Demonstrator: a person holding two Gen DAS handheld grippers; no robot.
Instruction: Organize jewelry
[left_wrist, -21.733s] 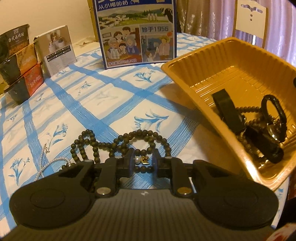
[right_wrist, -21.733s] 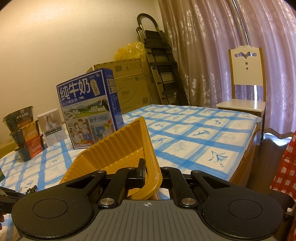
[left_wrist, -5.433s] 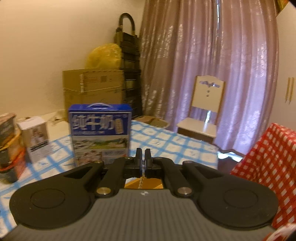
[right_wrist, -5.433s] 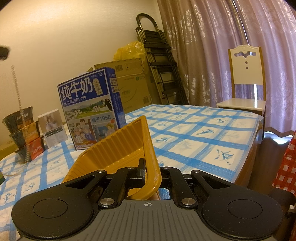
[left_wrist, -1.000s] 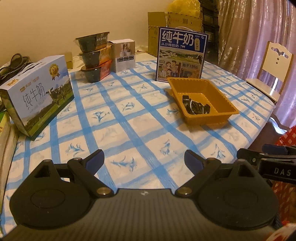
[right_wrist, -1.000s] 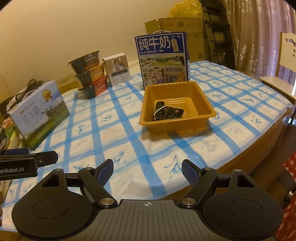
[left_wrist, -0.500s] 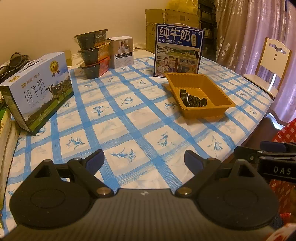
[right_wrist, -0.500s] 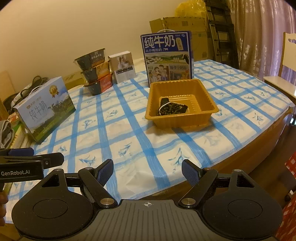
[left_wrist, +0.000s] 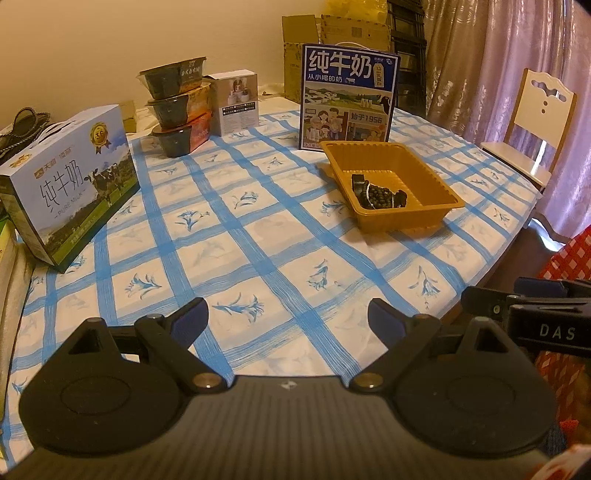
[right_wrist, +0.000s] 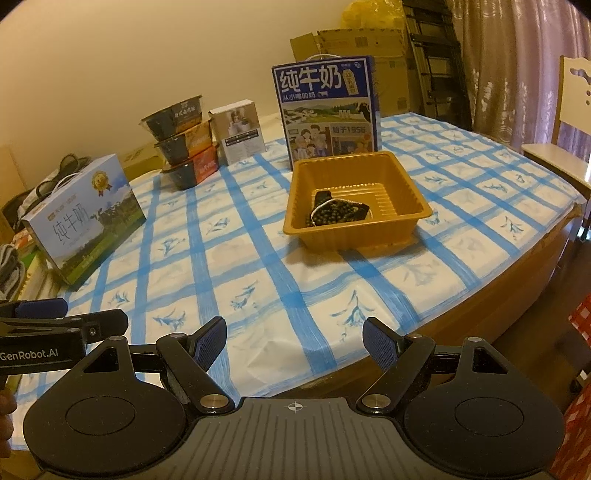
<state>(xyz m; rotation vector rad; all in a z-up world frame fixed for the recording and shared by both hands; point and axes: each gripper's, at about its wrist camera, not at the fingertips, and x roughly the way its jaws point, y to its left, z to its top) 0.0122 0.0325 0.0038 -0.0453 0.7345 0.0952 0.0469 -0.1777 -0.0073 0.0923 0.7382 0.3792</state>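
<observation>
An orange plastic tray (left_wrist: 436, 184) stands on the blue-checked tablecloth, also in the right wrist view (right_wrist: 406, 184). Dark bead strings and black pieces of jewelry (left_wrist: 378, 194) lie piled inside it, with a thin pale chain over them (right_wrist: 332, 214). My left gripper (left_wrist: 288, 319) is open and empty, held back over the near table edge. My right gripper (right_wrist: 293, 341) is open and empty, also well short of the tray. Each gripper shows at the edge of the other's view.
A tall blue milk carton box (left_wrist: 349, 99) stands right behind the tray. A pale milk box (left_wrist: 70, 184) sits at the left, stacked bowls (left_wrist: 177, 107) and a small white box (left_wrist: 238, 101) at the back. A chair (left_wrist: 532, 122) stands at the right.
Both grippers have drawn back slightly from the table, staying open and empty. The tray looks a little farther away. Much earlier, the left gripper carried jewelry and the right held the tray rim.
</observation>
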